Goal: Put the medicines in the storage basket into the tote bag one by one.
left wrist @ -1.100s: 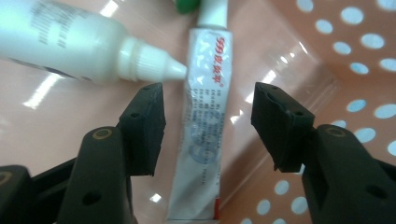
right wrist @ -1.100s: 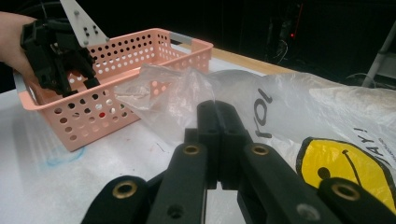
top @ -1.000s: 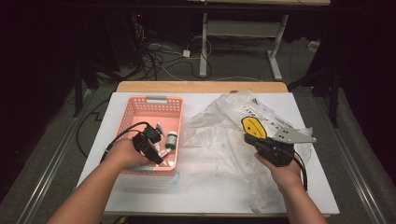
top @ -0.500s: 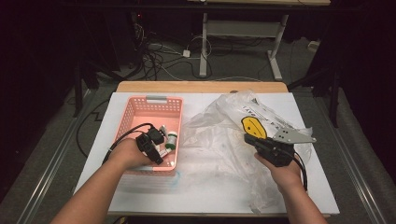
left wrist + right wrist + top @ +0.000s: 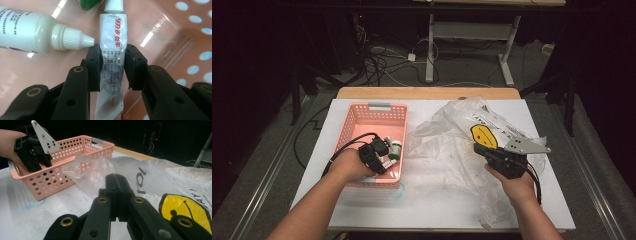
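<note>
- The left gripper (image 5: 113, 63) is down inside the pink basket (image 5: 374, 112) at the near left of the table, its jaws having just been closing; the pads now sit against both sides of a white ointment tube (image 5: 113, 50) lying on the basket floor.
- The hold is across the flat middle of the tube, with the cap pointing away from the gripper. I'd judge that a fair place: squeeze only enough to hold, since a soft tube will buckle.
- A white dropper bottle (image 5: 37, 30) lies just beside, its nozzle almost touching the left jaw, so a straight lift would avoid dragging it along.
- Clear the basket wall before swinging right.
- The right gripper (image 5: 115, 180) has its jaws fully together, pinching the edge of the clear plastic bag (image 5: 462, 130) with the yellow smiley, at the right of the table.
- If the tube is bound for that bag, the pinched edge should be lifted to open the mouth wide first.
</note>
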The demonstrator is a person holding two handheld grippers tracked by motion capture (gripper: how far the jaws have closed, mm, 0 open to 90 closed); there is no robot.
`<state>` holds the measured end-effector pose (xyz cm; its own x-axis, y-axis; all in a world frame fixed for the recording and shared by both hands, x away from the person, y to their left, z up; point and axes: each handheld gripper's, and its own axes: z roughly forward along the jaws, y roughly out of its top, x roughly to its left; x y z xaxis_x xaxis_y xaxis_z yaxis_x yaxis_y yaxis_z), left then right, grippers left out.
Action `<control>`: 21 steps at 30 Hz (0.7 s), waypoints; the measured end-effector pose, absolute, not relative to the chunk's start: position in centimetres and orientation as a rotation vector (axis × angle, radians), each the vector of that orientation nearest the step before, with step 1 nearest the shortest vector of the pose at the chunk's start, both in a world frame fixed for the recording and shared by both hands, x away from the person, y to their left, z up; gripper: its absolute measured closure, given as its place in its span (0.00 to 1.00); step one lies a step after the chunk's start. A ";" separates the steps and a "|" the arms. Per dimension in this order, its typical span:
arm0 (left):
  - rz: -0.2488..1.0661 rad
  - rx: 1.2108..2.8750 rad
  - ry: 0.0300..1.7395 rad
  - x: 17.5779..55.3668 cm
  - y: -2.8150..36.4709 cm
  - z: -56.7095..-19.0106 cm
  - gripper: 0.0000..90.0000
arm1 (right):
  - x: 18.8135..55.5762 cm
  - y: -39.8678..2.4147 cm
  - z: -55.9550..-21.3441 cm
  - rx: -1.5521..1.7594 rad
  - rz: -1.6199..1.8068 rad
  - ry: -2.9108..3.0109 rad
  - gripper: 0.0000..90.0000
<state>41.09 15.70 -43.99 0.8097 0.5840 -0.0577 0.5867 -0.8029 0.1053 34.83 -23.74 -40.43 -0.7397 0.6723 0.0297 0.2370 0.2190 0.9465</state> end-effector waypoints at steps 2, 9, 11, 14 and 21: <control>-0.030 2.870 0.929 41.0 15.8 -43.9 0.74 | 34.8 -23.8 -40.4 0.844 1.534 2.109 1.00; -0.011 2.832 0.934 40.7 16.3 -43.1 0.74 | 34.9 -23.7 -40.4 0.838 1.534 2.113 1.00; 0.001 2.814 0.934 40.6 16.4 -42.8 0.74 | 34.8 -23.6 -40.4 0.834 1.535 2.116 1.00; 0.013 2.793 0.934 40.4 16.7 -42.4 0.74 | 34.6 -23.6 -40.1 0.813 1.534 2.109 1.00; 0.039 2.738 0.922 39.8 17.0 -41.6 0.74 | 34.6 -23.7 -39.9 0.809 1.539 2.097 1.00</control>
<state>39.77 17.04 -41.58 0.7991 0.5987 -0.0546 0.5919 -0.7678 0.2452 34.55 -23.68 -39.88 -0.7451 0.6669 0.0088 0.2084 0.2202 0.9529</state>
